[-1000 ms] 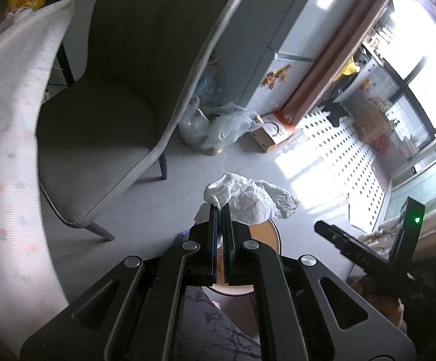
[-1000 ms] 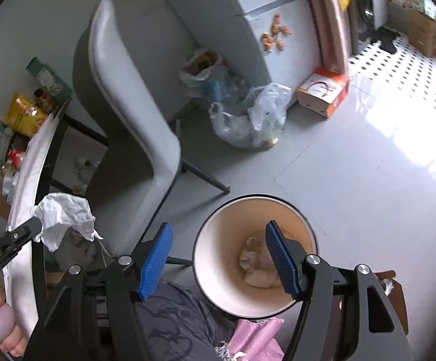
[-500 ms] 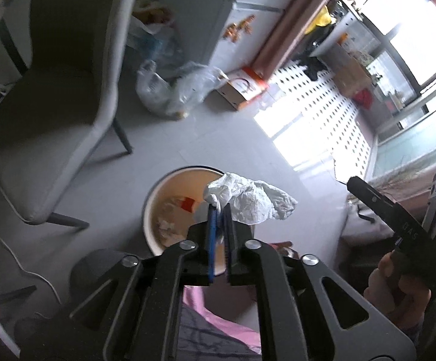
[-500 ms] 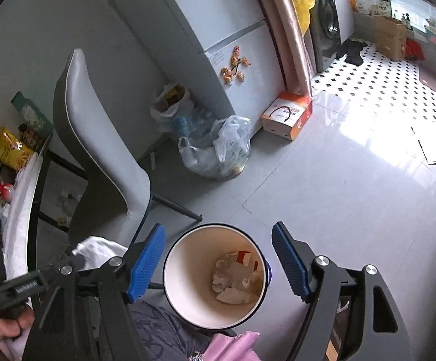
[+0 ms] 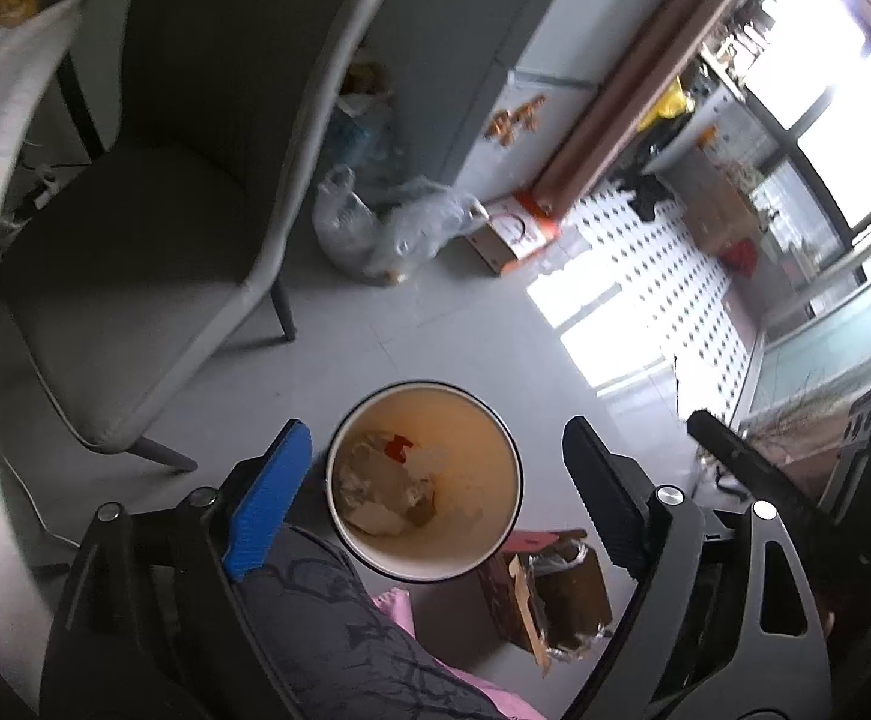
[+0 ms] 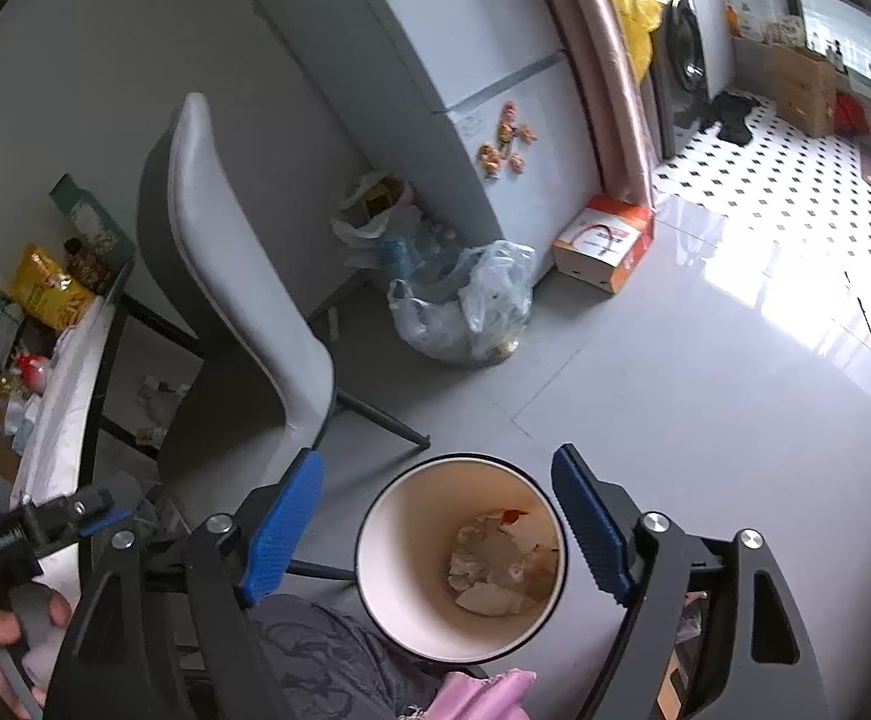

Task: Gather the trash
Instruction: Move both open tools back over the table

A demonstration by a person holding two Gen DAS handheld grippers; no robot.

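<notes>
you had the left gripper (image 5: pixel 429 480) spreading, nothing between its pads, over the bin (image 5: pixel 339 516) at lower centre; crumpled trash (image 5: pixel 384 489) lay inside. right gripper (image 6: pixel 435 531) was opening too, empty. best lift clear before reaching again.
</notes>
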